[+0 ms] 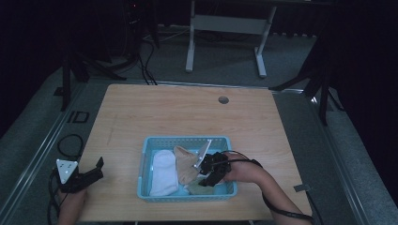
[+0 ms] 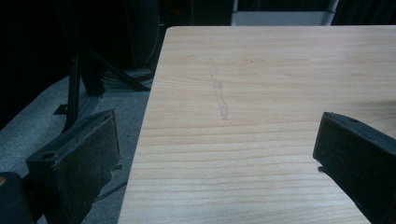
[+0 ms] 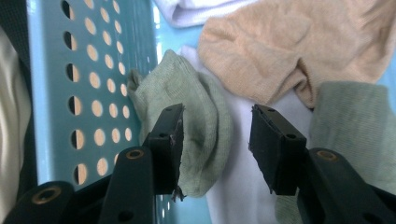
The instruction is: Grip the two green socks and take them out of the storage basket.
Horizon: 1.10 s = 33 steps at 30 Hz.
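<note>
A light blue perforated basket [image 1: 187, 139] sits on the wooden table near its front edge. Inside lie a white cloth [image 1: 164, 173], a tan sock [image 1: 185, 166] and a pale green sock [image 1: 202, 189]. My right gripper [image 1: 209, 180] reaches down into the basket's right half. In the right gripper view its jaws [image 3: 217, 114] straddle a fold of the green sock [image 3: 201, 116] by the basket wall [image 3: 51, 93]. One pad touches the sock, the other stands off over white cloth [image 3: 233, 186]. My left gripper [image 1: 100, 168] rests open at the table's left front edge [image 2: 217, 123], holding nothing.
The tan sock [image 3: 289, 46] lies just beyond the green one, and more green fabric [image 3: 350, 121] sits beside the far jaw. The table [image 1: 187, 112] has a cable hole [image 1: 223, 100] at the back. A white desk frame [image 1: 225, 28] and dark stands are on the floor behind.
</note>
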Each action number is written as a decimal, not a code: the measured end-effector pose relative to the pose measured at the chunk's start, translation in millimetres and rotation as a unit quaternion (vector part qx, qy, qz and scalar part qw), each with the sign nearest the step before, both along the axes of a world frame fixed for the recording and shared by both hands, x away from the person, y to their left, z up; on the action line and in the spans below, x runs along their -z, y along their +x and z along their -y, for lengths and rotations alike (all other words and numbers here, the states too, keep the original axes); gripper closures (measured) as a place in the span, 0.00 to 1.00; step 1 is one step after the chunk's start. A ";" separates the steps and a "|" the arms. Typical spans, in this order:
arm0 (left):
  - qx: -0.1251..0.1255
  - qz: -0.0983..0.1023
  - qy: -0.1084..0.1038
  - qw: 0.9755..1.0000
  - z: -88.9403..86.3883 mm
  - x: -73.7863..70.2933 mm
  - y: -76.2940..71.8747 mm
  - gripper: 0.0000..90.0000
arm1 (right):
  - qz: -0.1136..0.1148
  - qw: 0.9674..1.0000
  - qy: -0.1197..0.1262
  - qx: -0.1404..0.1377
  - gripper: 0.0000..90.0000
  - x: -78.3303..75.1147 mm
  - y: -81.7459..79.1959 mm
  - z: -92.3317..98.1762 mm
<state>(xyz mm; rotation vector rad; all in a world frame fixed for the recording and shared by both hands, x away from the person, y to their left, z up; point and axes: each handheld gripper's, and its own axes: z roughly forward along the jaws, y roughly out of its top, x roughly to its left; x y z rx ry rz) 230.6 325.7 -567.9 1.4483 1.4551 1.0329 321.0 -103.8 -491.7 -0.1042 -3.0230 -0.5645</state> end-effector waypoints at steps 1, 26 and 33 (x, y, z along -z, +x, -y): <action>0.000 0.000 0.000 1.000 0.0 0.0 0.0 0.00 | -0.001 1.000 -0.005 -0.006 0.61 1.7 -0.3 -1.1; -0.003 0.000 0.000 1.000 0.4 0.0 0.4 0.00 | 0.035 0.999 0.009 -0.040 0.89 -37.2 -12.6 3.8; -0.003 -0.001 0.002 1.000 0.2 -0.1 0.4 0.00 | 0.054 0.998 0.033 -0.023 0.89 -63.0 -10.4 15.8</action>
